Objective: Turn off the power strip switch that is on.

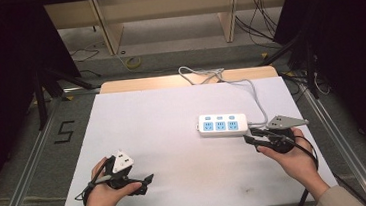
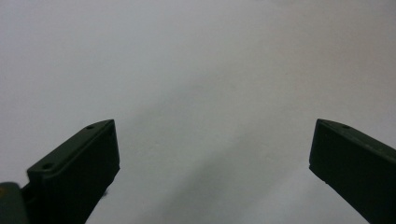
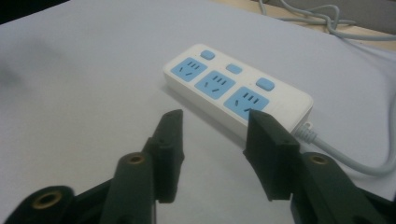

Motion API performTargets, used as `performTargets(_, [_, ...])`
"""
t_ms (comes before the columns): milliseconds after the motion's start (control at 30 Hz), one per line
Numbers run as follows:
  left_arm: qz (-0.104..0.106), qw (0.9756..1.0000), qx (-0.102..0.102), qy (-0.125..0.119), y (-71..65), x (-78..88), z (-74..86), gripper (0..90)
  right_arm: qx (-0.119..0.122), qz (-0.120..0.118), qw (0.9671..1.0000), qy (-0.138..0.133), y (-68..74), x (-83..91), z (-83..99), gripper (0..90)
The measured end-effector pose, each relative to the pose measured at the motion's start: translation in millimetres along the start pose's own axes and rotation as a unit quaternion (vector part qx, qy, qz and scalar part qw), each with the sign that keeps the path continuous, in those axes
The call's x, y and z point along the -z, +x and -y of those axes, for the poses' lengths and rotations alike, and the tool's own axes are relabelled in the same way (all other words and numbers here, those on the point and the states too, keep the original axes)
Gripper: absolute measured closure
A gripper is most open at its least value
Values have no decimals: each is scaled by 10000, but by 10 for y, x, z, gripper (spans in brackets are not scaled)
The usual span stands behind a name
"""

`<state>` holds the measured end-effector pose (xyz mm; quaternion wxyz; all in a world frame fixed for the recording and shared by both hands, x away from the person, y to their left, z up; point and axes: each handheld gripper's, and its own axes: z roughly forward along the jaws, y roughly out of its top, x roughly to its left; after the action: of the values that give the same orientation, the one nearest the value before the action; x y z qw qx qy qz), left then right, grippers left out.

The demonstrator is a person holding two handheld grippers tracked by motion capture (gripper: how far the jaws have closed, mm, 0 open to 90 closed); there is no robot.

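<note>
A white power strip (image 1: 222, 125) with three blue sockets and three blue switches lies right of the table's middle; it also appears in the right gripper view as the power strip (image 3: 238, 88). My right gripper (image 1: 249, 138) (image 3: 212, 119) hovers just in front of its cable end, open, nothing between the jaws. My left gripper (image 1: 149, 178) rests low at the front left, jaws wide open over bare white tabletop (image 2: 205, 84), far from the strip. A hand holds each gripper.
The strip's grey cable (image 1: 253, 93) runs from its right end back to a loose coil (image 1: 199, 74) at the table's far edge. White sheet (image 1: 147, 116) covers the table. Metal rails flank both sides; shelving and floor cables lie beyond.
</note>
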<state>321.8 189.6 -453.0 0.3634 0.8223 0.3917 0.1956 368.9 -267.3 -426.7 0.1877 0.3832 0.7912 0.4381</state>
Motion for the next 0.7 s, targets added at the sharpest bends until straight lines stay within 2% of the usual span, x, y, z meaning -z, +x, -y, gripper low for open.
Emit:
performTargets(333, [-15, 10000, 13, -51, 13, -7, -8, 19, -8, 190, 9996, 220, 17, -60, -149, 879])
performTargets(700, [-10, 10000, -8, -46, 6, -16, -18, 25, -40, 276, 9989, 382, 3, -114, -279, 900])
